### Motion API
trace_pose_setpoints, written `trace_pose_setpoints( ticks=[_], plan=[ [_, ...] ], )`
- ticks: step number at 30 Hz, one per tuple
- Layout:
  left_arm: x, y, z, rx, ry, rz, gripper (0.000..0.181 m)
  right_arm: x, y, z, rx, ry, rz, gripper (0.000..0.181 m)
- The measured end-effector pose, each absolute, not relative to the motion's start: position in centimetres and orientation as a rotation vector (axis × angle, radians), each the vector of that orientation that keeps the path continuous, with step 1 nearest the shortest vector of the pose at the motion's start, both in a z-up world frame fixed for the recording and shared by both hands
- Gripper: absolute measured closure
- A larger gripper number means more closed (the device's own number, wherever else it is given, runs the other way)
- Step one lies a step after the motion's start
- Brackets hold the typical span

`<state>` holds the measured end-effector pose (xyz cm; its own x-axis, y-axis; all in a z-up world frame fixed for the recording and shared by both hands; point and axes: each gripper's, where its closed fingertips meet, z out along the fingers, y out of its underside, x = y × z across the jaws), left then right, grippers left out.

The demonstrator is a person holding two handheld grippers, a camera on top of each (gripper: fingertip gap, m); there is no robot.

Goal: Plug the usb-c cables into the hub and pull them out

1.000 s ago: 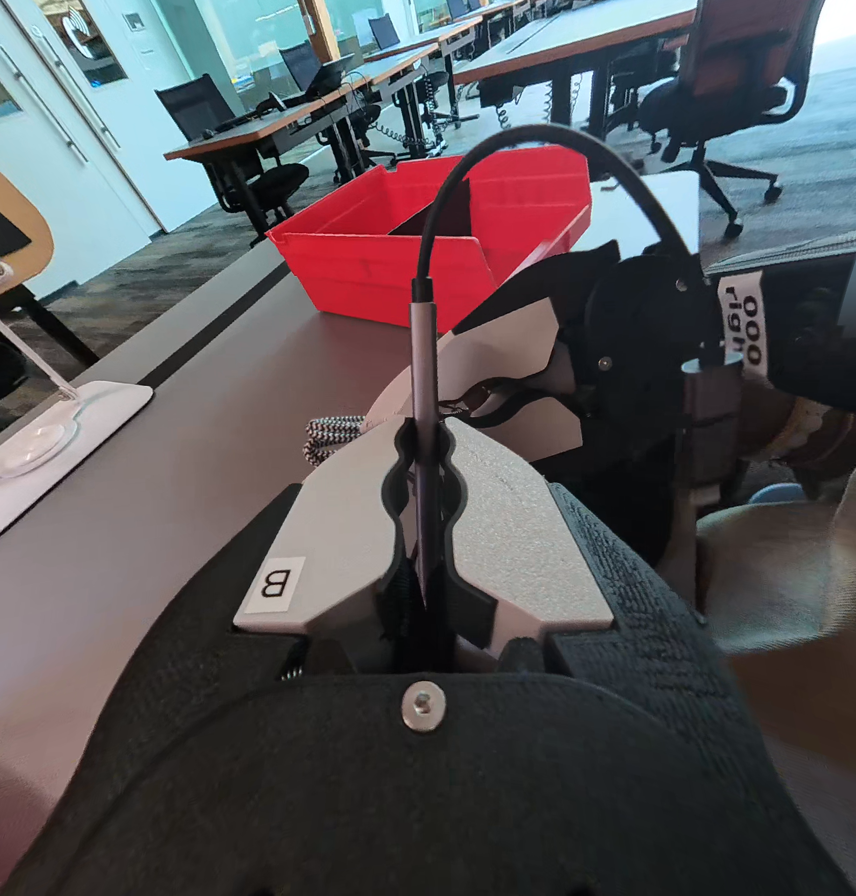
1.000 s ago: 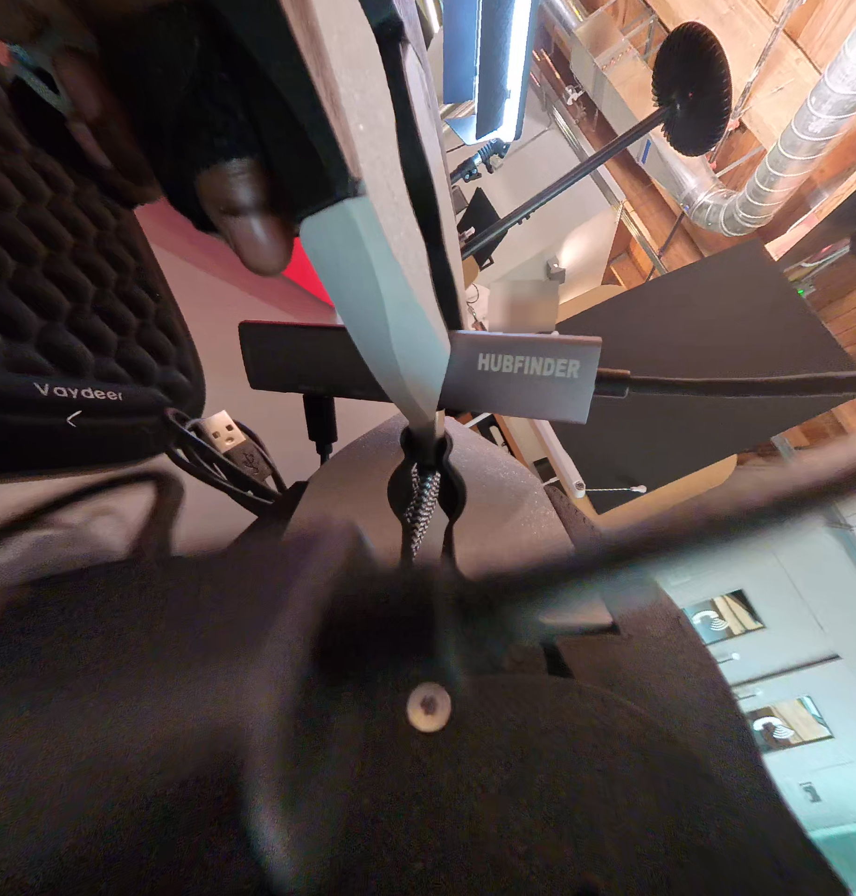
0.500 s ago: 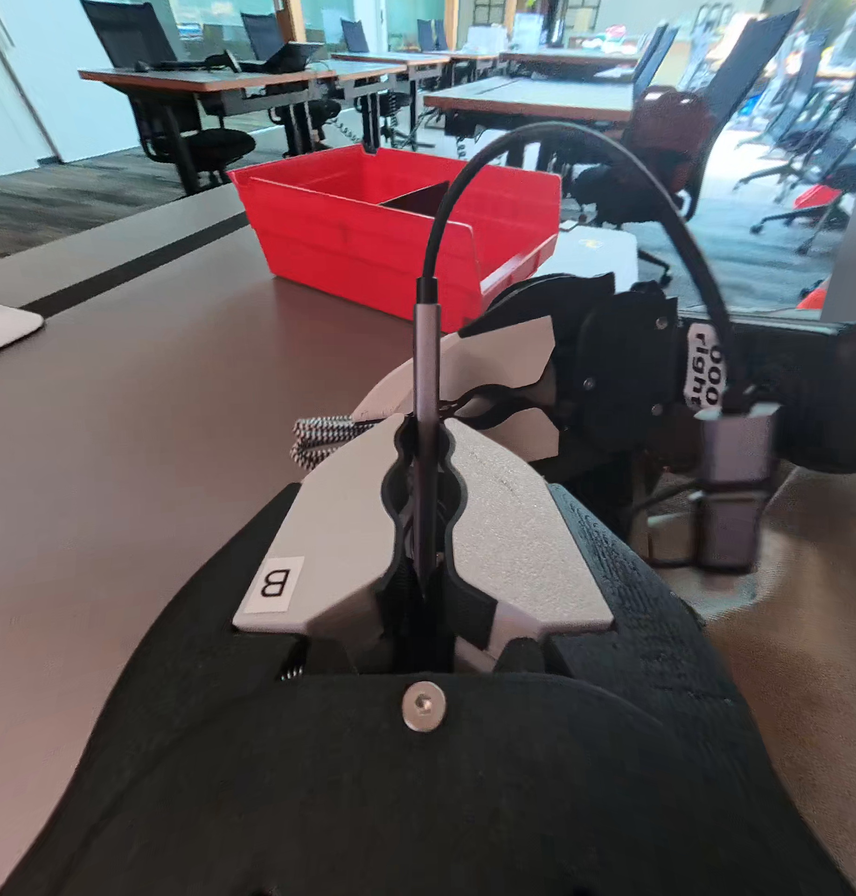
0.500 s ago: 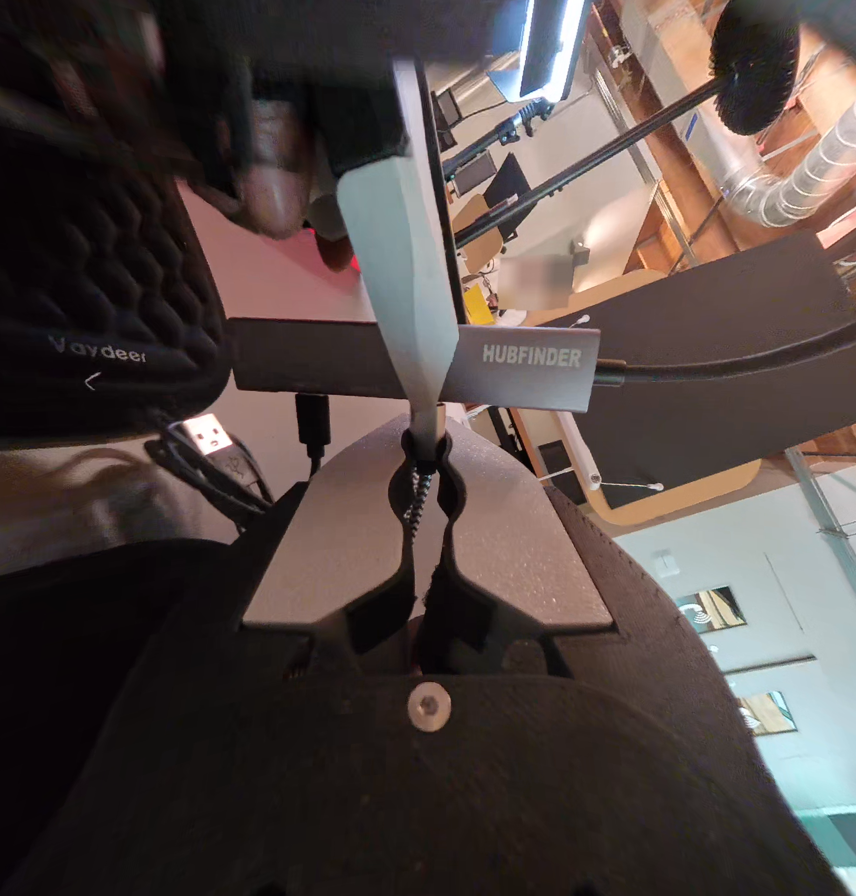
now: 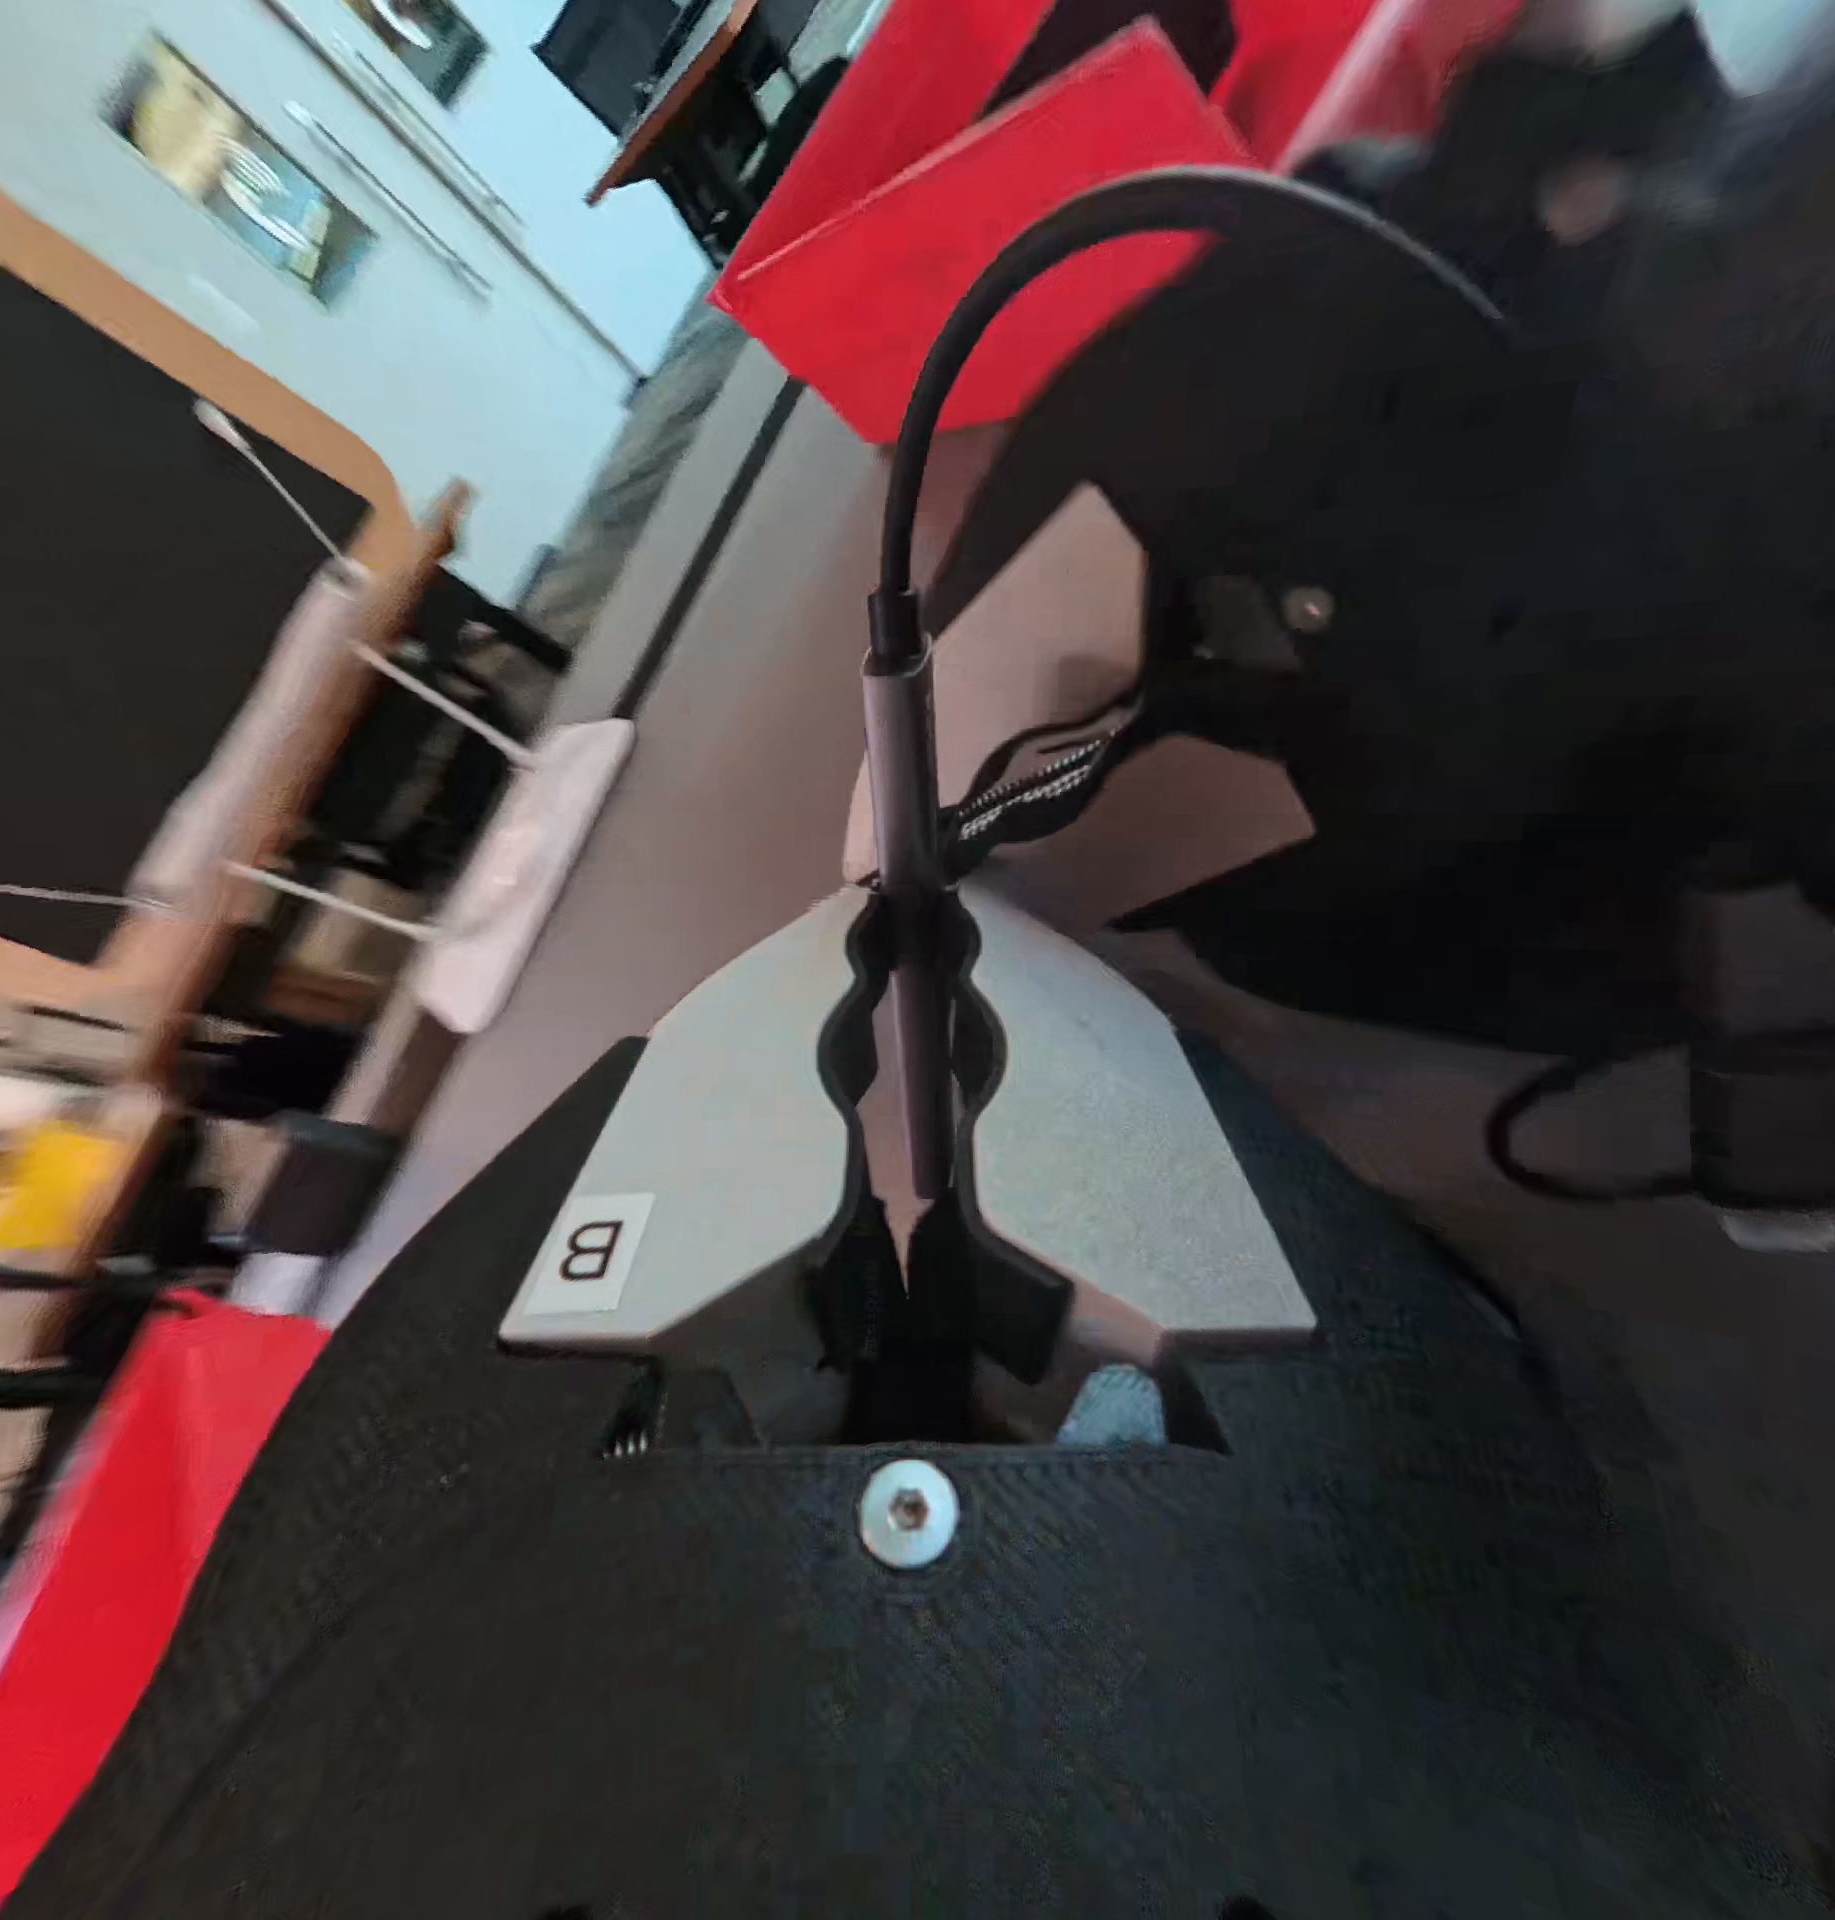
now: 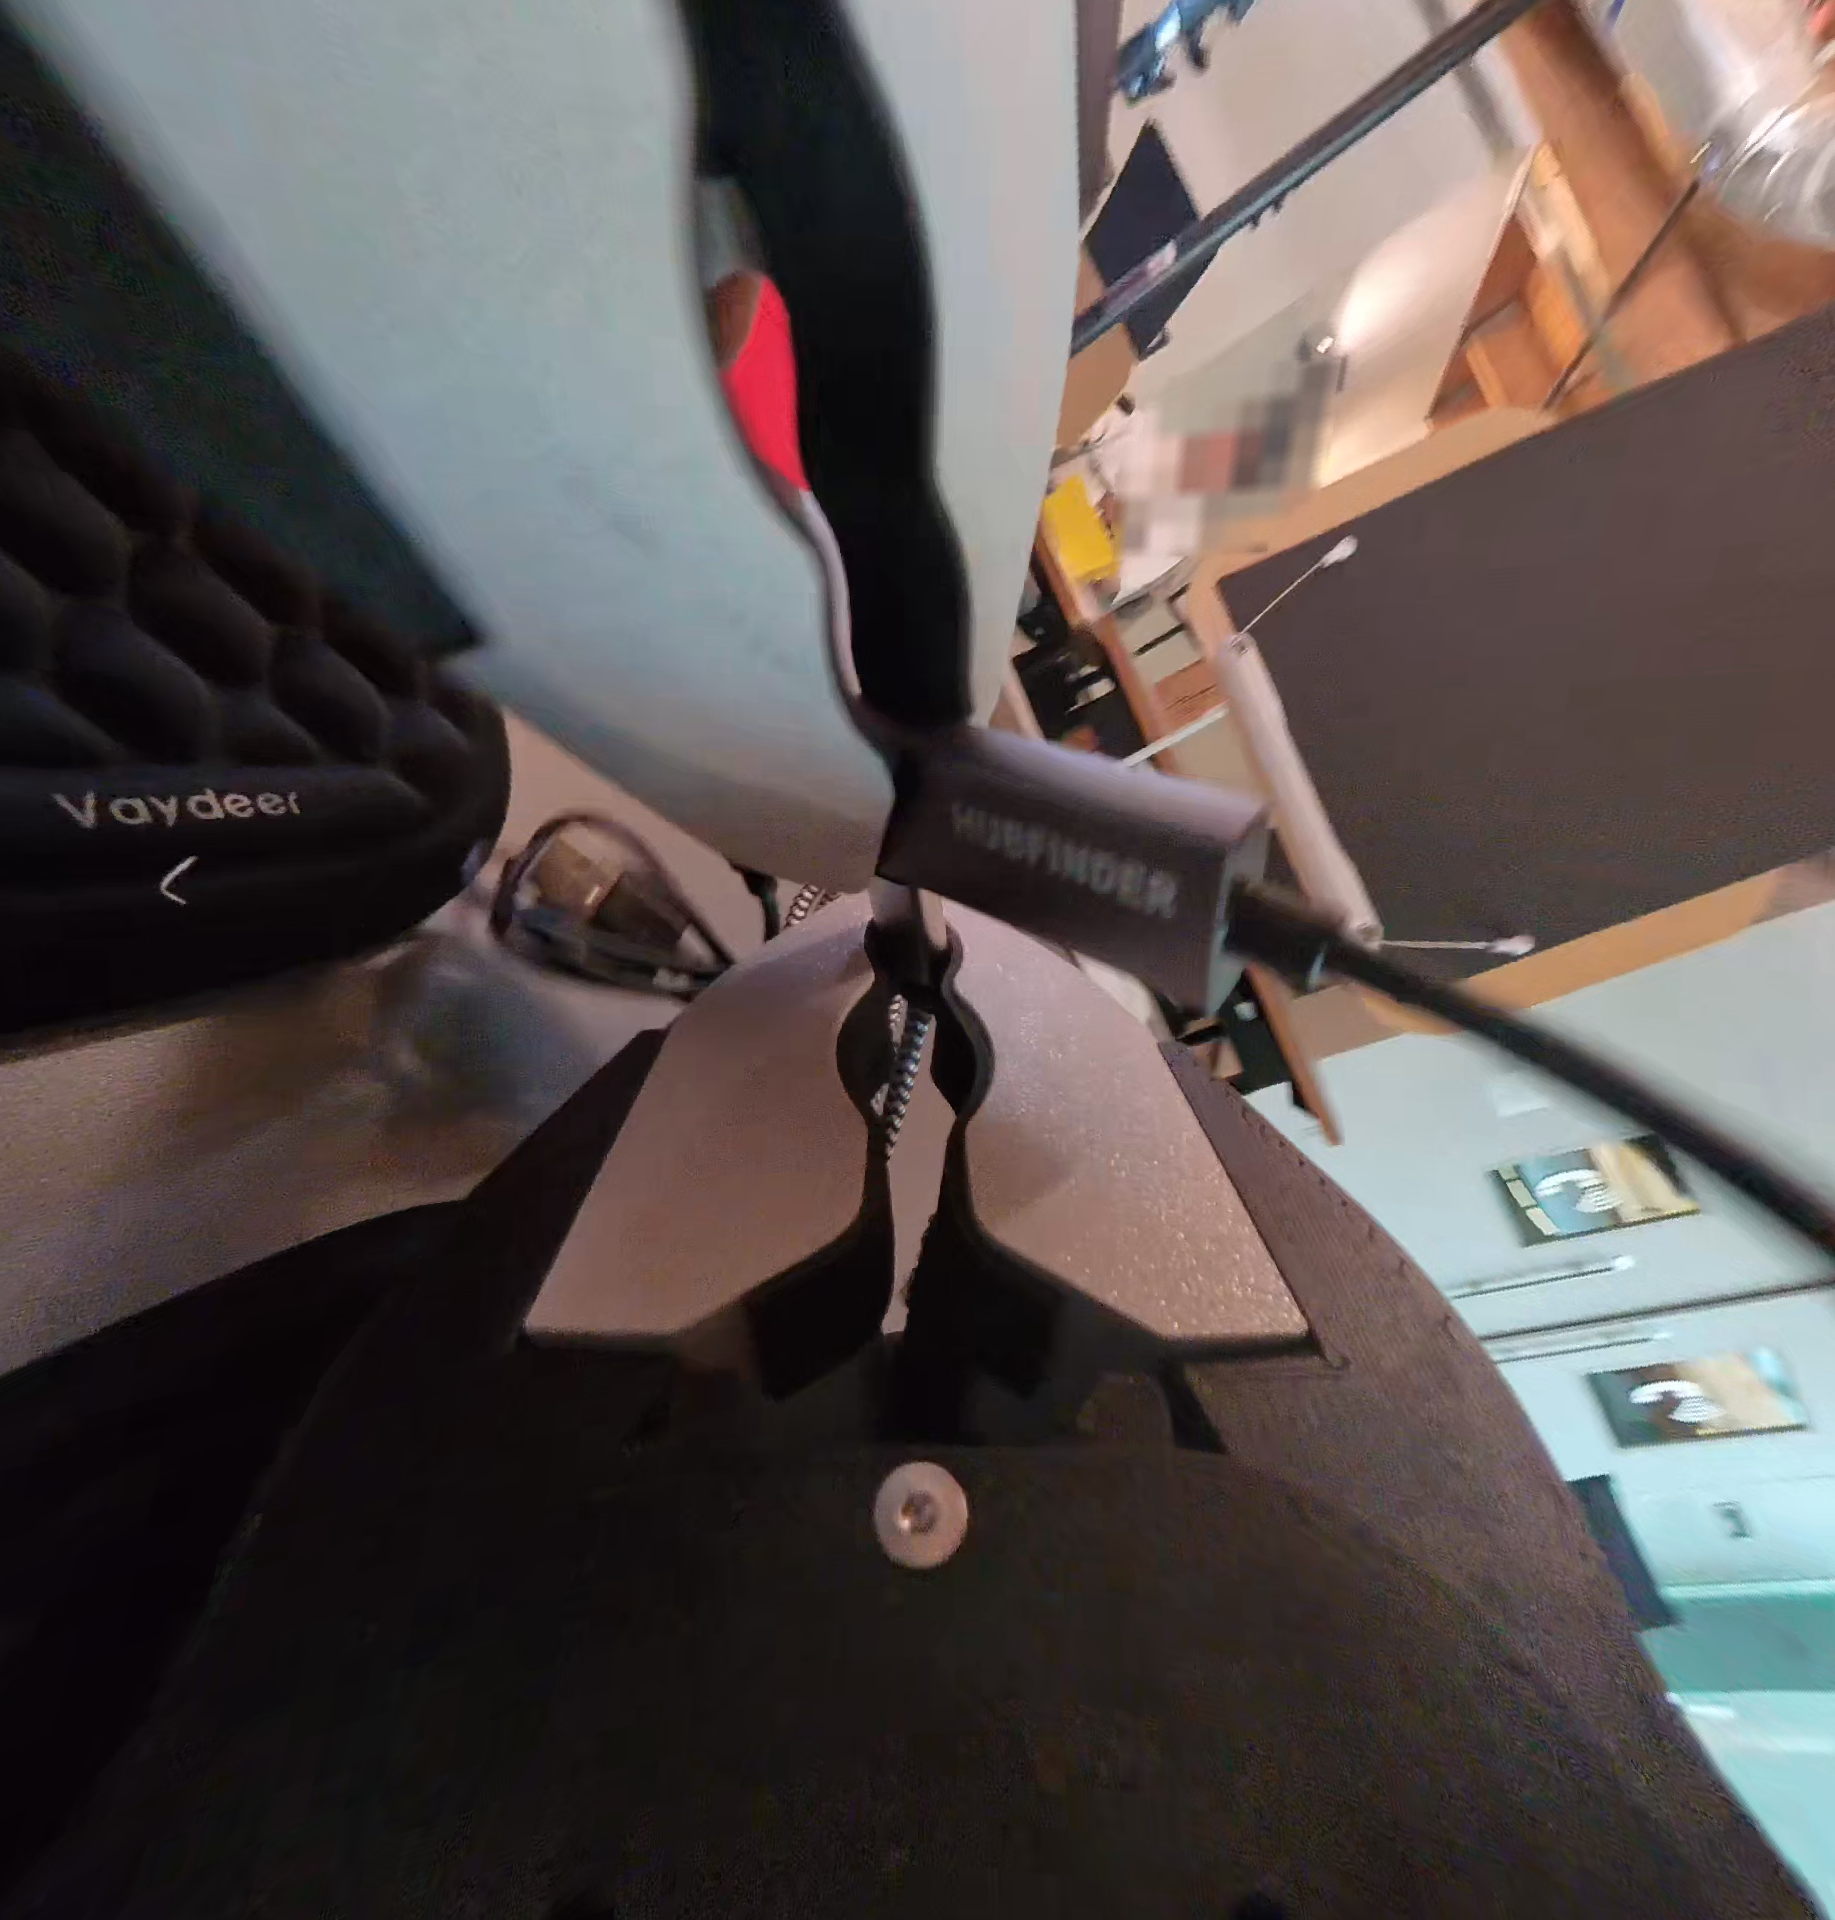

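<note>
My left gripper (image 5: 908,904) is shut on the slim grey hub (image 5: 897,769), seen edge-on and upright. The hub's own black cable (image 5: 944,395) arcs up and to the right from its top. My right gripper (image 6: 913,945) is shut on a black-and-white braided usb-c cable (image 6: 908,1049). The cable's silver plug (image 6: 908,914) meets the lower side of the hub (image 6: 1079,862); how deep it sits is hidden. In the left wrist view the right gripper (image 5: 1079,800) comes in from the right with the braided cable (image 5: 1038,795) against the hub.
A red bin (image 5: 975,239) stands on the grey table (image 5: 684,727) behind the hub. A black padded rest (image 6: 165,727) and a loose usb-a plug (image 6: 591,883) with black cable lie at the left. A white lamp base (image 5: 528,883) sits on the table's left. The tips of both grippers are at nearly the same place.
Both views have tilted and blurred. The left gripper has rolled with the hub, and the hub and left finger now loom closer and at an angle in the right wrist view. Both grips hold.
</note>
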<state>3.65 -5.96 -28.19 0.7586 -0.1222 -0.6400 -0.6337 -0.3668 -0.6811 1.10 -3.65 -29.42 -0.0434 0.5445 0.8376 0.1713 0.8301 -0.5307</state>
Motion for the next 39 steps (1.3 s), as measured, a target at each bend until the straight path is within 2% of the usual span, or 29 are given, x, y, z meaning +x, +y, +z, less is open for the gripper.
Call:
trace_pose_setpoints(
  ticks=[2,6,9,11,14,20,23,25,29,31,39],
  plan=[
    [3.8,-5.8,-28.3,-1.893,0.556,0.552,0.174,1.2,-3.5,-29.7,-0.612,-1.633,0.357,0.179],
    [3.5,-6.1,-28.5,-1.907,0.155,-0.236,0.172,1.0,-3.6,-29.8,-0.555,-1.646,0.238,0.178],
    [3.3,-6.1,-28.3,-1.856,0.060,-0.413,0.174,0.8,-3.8,-29.5,-0.512,-1.612,0.232,0.176],
    [3.2,-6.0,-28.2,-1.851,0.041,-0.442,0.174,0.8,-3.9,-29.2,-0.528,-1.589,0.256,0.153],
    [3.1,-6.0,-28.1,-1.844,0.020,-0.471,0.174,0.7,-3.9,-29.0,-0.517,-1.571,0.239,0.141],
    [3.5,-6.0,-28.0,-1.850,0.050,-0.430,0.174,0.5,-3.9,-29.3,-0.545,-1.588,0.231,0.150],
    [4.3,-5.8,-28.1,-1.851,0.089,-0.411,0.173,0.6,-3.9,-29.3,-0.501,-1.576,0.151,0.169],
    [4.4,-5.7,-28.2,-1.857,0.116,-0.378,0.173,0.7,-3.6,-29.3,-0.511,-1.569,0.120,0.173],
    [5.1,-5.8,-29.4,-1.925,0.220,-0.327,0.165,0.7,-3.8,-29.2,-0.531,-1.575,0.142,0.173],
    [4.6,-5.8,-29.6,-1.932,0.245,-0.220,0.173,0.6,-4.0,-29.3,-0.528,-1.583,0.154,0.173],
    [3.8,-5.0,-28.2,-1.839,0.188,-0.076,0.175,-0.2,-3.2,-29.1,-0.648,-1.533,0.254,0.173]
  ],
)
